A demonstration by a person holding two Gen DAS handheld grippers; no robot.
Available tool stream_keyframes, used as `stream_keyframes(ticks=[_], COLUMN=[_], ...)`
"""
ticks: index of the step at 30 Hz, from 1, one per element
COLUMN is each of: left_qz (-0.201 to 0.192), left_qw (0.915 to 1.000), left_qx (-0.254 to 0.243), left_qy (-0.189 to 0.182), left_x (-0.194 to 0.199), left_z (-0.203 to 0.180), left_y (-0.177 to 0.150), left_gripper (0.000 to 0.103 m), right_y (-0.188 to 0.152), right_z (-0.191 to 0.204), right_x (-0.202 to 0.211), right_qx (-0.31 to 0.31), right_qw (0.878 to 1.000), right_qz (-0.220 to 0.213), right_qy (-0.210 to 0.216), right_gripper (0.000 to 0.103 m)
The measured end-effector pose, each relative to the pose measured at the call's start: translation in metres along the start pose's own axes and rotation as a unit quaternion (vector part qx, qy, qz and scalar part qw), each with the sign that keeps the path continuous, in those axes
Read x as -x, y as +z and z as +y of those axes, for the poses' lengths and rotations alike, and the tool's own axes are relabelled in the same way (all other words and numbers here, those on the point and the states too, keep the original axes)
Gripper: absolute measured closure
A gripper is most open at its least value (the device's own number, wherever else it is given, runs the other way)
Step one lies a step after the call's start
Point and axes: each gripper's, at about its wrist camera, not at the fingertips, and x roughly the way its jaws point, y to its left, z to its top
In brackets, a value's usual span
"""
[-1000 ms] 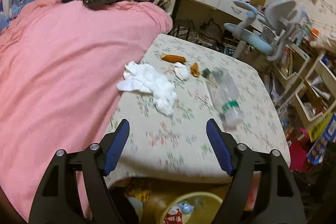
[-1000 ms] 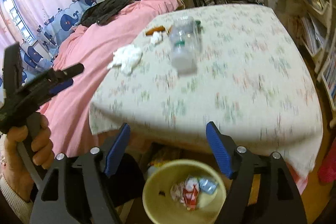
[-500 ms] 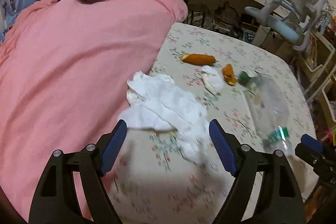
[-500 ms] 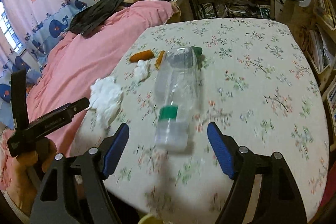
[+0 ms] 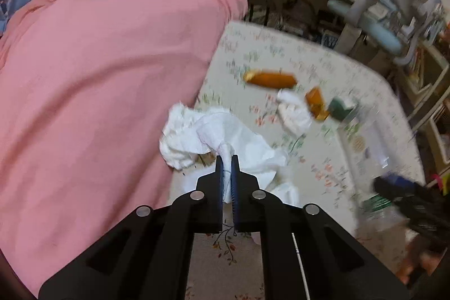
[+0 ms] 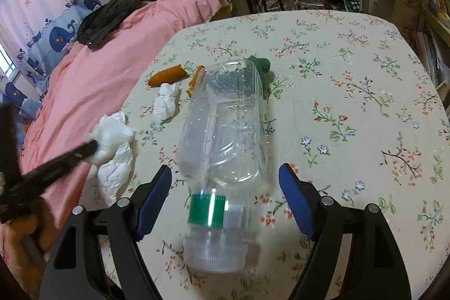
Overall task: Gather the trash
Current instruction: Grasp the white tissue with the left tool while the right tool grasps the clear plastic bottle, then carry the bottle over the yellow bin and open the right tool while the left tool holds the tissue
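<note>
Your left gripper (image 5: 226,159) has just snapped closed on a fold of the big crumpled white tissue (image 5: 222,139), which half a second ago lay loose between its wide-spread fingers. The pads now pinch a raised peak of paper at the near left edge of the floral-cloth table (image 6: 365,92), just beside the pink quilt (image 5: 98,89). That piece looks secured and ready to lift away.

Your right gripper (image 6: 225,182) has closed in on the clear plastic bottle with the green label band (image 6: 225,137), which was farther off a second ago. Its jaws stand wide and have crept only slightly wider, clenching nothing; the bottle lies on its side between the blue pads, neck towards you, and no contact shows. You probably need to squeeze there next.

Counting the trash on the table from left to right:
- two white tissues, the held one and a smaller wad (image 6: 167,100)
- two orange scraps, a long one (image 6: 168,75) and a short one (image 5: 316,103)
- one bottle
- one dark green lump (image 6: 261,65) behind it
</note>
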Motion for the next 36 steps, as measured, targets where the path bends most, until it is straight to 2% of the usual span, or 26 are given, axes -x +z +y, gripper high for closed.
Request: stream_keyframes(ticks=[2, 5, 9, 16, 17, 18, 24, 30, 36], left_qz=[-0.017, -0.024, -0.040, -0.082, -0.085, -0.091, -0.106, -0.120, -0.116], left_qw=[0.9996, 0.9991, 0.9967, 0.9937, 0.9933, 0.9925, 0.9917, 0.9901, 0.9913], left_qx=[0.015, 0.025, 0.046, 0.064, 0.067, 0.072, 0.065, 0.062, 0.045], left_qy=[-0.017, -0.025, -0.053, -0.042, -0.040, -0.036, -0.031, -0.039, -0.043], left_x=[0.013, 0.020, 0.030, 0.063, 0.067, 0.072, 0.081, 0.092, 0.094], left_z=[0.005, 0.009, 0.014, 0.015, 0.015, 0.015, 0.015, 0.014, 0.002], left_y=[0.003, 0.005, 0.007, 0.005, 0.005, 0.005, 0.006, 0.002, -0.007], left_gripper=[0.099, 0.099, 0.099, 0.099, 0.099, 0.099, 0.099, 0.099, 0.099], right_y=[-0.001, -0.002, -0.002, 0.000, 0.000, 0.000, 0.000, 0.005, -0.008], right_z=[0.002, 0.003, 0.001, -0.004, -0.003, -0.002, -0.002, -0.011, -0.025], right_x=[-0.002, -0.003, -0.003, -0.010, -0.009, -0.008, -0.004, 0.030, 0.039], right_qx=[0.004, 0.006, 0.007, 0.007, 0.009, 0.012, 0.008, -0.032, -0.065], right_qw=[1.000, 1.000, 1.000, 1.000, 1.000, 1.000, 1.000, 0.997, 0.995], right_qz=[0.002, 0.004, 0.004, -0.001, -0.003, -0.003, -0.007, -0.047, -0.043], right_qy=[-0.003, -0.004, -0.008, -0.021, -0.021, -0.016, 0.004, 0.051, 0.070], right_gripper=[0.028, 0.027, 0.027, 0.028, 0.035, 0.040, 0.041, 0.042, 0.042])
